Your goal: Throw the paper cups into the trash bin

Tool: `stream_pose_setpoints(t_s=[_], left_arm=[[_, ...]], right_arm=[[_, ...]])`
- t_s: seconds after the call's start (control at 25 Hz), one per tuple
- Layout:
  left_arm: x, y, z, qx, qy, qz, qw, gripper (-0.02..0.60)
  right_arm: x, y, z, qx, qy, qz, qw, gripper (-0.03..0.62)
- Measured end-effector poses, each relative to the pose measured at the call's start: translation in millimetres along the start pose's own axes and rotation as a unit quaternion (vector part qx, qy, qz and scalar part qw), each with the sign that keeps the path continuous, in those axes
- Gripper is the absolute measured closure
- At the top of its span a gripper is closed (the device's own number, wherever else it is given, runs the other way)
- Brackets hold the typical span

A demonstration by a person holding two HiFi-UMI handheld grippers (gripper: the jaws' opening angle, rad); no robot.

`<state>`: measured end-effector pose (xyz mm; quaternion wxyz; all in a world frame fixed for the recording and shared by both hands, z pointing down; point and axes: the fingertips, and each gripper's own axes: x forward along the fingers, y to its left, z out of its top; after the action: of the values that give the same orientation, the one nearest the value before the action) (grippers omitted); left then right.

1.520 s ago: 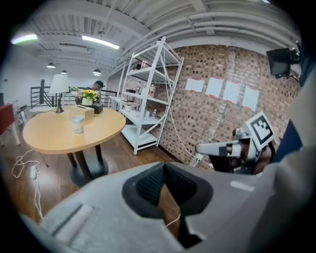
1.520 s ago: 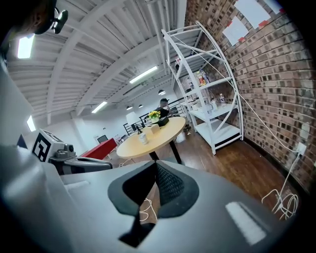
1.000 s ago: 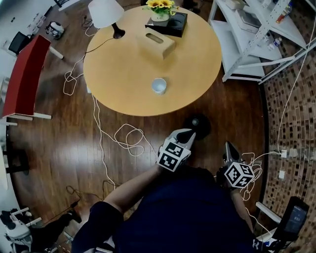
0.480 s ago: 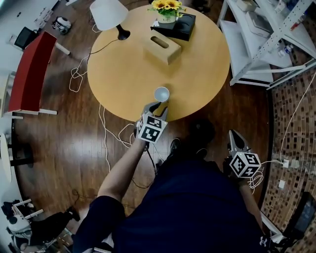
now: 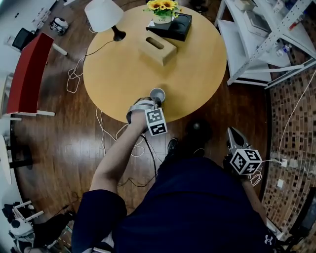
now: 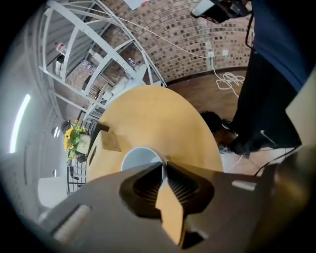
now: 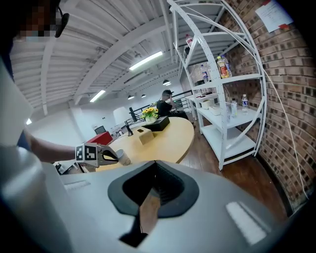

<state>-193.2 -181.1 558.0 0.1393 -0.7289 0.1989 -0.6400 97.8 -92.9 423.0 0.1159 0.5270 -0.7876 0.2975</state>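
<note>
Cup (image 5: pixel 157 94) stands upright on the round table (image 5: pixel 197 64), mouth up, near the edge closest to the person. The left gripper (image 5: pixel 156 101) reaches down over that edge. Its jaws have just been closing and now pinch the cup's near rim, the thin wall caught between the tips. The right gripper (image 5: pixel 232 132) hangs low at the person's side above the wood floor (image 5: pixel 59 143), well apart from the table, its jaws pressed together with nothing between them. Farther across the table sit a tissue box (image 5: pixel 157 49), a white lamp (image 5: pixel 103 14) and a pot of sunflowers (image 5: pixel 161 6) on a black box (image 5: pixel 178 25). A white shelf (image 5: pixel 261 34) stands to the right of the table, by a brick wall (image 5: pixel 291 89). Cables (image 5: pixel 101 128) trail over the floor below the table's left edge.
</note>
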Motion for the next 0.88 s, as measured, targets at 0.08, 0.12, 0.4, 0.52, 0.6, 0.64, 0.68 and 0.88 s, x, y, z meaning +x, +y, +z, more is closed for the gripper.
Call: stream_pose_setpoints(t_s=[0.08, 0.12, 0.4, 0.52, 0.6, 0.64, 0.68, 0.88], left_arm=[[-2.0, -0.4, 8.8, 0.012, -0.012, 0.001, 0.9999, 0.549], [-4.8, -1.2, 16.1, 0.019, -0.024, -0.003, 0.9995, 0.549], [-59.1, -16.0, 106.9, 0.186, -0.148, -0.063, 0.9694, 0.549], [-88.2, -29.8, 146.1, 0.323, -0.183, -0.065, 0.9264, 0.549], [-98.1, -44.2, 166.7, 0.410, -0.193, -0.064, 0.8890, 0.549], [-101.3, -52.2, 177.4, 0.446, -0.200, -0.062, 0.8701, 0.549], [-103.8, -60.9, 188.5, 0.477, -0.208, -0.061, 0.8519, 0.549], [-111.4, -99.4, 231.6, 0.570, -0.245, -0.058, 0.7824, 0.549]], right_arm=[[-0.3, -3.6, -0.7, 0.006, 0.001, -0.006, 1.000, 0.583], [-0.3, -4.8, -1.2, 0.008, 0.001, -0.007, 1.000, 0.583], [-0.7, -8.6, 10.7, 0.009, -0.006, -0.009, 1.000, 0.583], [0.7, -6.1, 21.0, -0.008, -0.007, 0.003, 1.000, 0.583], [1.3, -3.8, 26.6, -0.015, -0.005, 0.008, 1.000, 0.583], [1.5, -2.7, 28.3, -0.015, -0.003, 0.009, 1.000, 0.583], [1.7, -1.9, 29.4, -0.015, -0.001, 0.009, 1.000, 0.583], [3.0, -0.8, 13.9, -0.015, 0.034, -0.003, 0.999, 0.489]])
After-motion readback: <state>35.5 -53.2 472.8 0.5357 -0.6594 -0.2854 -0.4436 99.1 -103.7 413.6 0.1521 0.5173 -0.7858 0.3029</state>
